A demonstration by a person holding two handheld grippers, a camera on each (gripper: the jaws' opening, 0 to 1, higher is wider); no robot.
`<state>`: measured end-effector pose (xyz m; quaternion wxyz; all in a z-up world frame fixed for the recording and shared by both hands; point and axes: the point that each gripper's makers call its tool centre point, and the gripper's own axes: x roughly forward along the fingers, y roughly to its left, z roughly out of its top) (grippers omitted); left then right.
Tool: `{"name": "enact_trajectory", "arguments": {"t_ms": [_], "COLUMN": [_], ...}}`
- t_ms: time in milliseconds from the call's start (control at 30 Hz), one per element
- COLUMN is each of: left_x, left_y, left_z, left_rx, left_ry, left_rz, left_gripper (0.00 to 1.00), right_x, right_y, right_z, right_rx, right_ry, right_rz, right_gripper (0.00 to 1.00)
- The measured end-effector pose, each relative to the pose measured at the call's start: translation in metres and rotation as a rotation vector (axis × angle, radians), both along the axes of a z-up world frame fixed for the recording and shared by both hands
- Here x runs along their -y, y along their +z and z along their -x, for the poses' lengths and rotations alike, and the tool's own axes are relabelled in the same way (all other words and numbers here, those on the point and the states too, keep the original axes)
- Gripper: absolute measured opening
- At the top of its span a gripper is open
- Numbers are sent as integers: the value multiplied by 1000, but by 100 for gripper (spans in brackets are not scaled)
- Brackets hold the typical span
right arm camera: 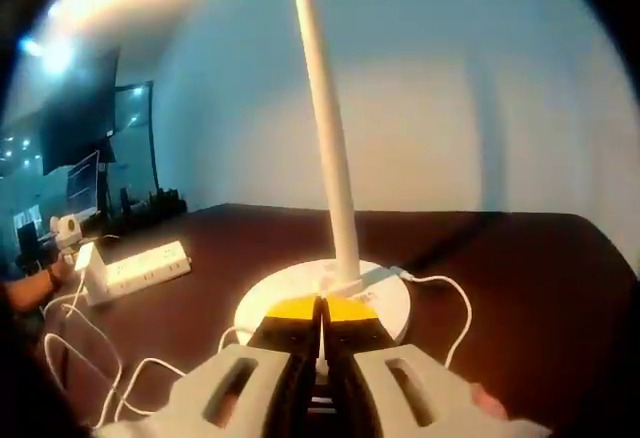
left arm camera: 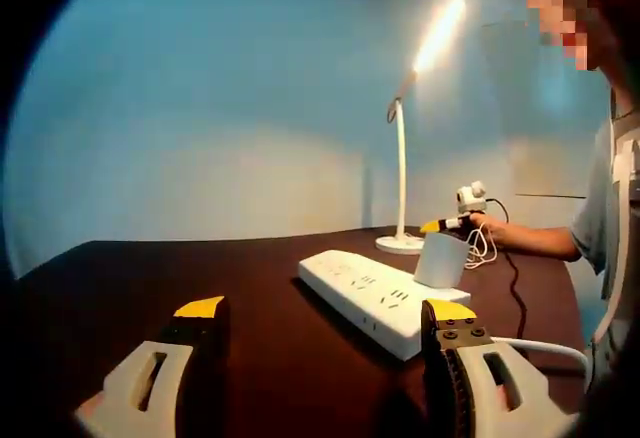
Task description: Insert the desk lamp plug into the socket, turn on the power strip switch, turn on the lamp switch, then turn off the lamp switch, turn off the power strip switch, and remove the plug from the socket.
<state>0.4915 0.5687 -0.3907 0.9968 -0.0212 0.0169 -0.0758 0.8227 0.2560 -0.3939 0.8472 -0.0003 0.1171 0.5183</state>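
Jaws of the left gripper (left arm camera: 325, 310) stood wide apart at the bottom of the left gripper view, holding nothing, their yellow tips over the dark brown table (left arm camera: 150, 268). Between and beyond them lay the white power strip (left arm camera: 382, 298), its long axis running from centre frame toward the lower right. A white plug block (left arm camera: 441, 259) sat in its far end. Behind it, the desk lamp (left arm camera: 402, 173) rose upright from a round white base, its lit head slanting toward the upper right. The right gripper (left arm camera: 435, 226) appeared right of the base, its yellow tip pointing left at the base.

Across the right gripper view, the right gripper (right arm camera: 321, 309) showed its 2 yellow-tipped jaws pressed together at bottom centre, their tips resting on the near edge of the lamp base (right arm camera: 385, 293). Whether they touched a switch could not be told. The lamp's white stem (right arm camera: 327, 128) climbed toward the top of the frame, leaning slightly left. A white cord (right arm camera: 455, 308) curled off the base to the right. The power strip (right arm camera: 140, 266) lay at middle left, its length running left to right.
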Motion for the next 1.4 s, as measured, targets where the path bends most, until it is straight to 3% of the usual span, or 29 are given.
{"name": "enact_trajectory", "arguments": {"t_ms": [100,267,400,733,1133,1400], "left_x": [-1,-2,1,5,9,10], "left_y": [1,3,3,6,8,10], "left_z": [0,0,0,1,2,3], "left_rx": [3,15,17,35,47,57], "left_ry": [4,2,-7,-24,-42,-46], "left_rz": [4,13,12,17,19,24], "left_gripper": [75,75,75,75,75,75], "right_x": [4,6,6,18,28,40], "right_y": [9,17,24,43,49,57], "right_z": [-2,5,29,35,56,94], "right_rx": [10,-30,-28,-24,-28,23], "right_ry": [-13,-27,-26,-21,-2,19], "right_rz": [-13,-34,-23,-13,5,35], "right_gripper": [6,8,9,12,16,24]}}
